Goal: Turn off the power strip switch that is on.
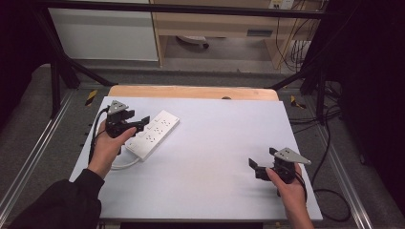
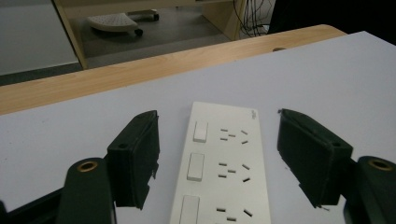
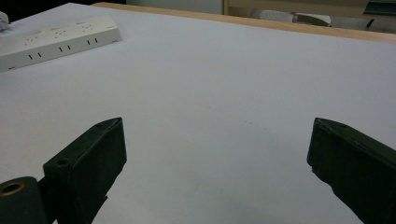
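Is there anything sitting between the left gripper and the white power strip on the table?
Nothing visible does. The left gripper is open with one jaw on each side of the power strip, and the gap between the jaws and the strip shows just the white table cover. The right gripper is open, far off across the table.

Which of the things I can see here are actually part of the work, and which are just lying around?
Part of the work:
- white plastic power strip with rocker switches
- left gripper, jaws open on either side of the strip
- right gripper, open over the white table cover

Just lying about:
- wheeled white base on the floor
- black cables beside the table
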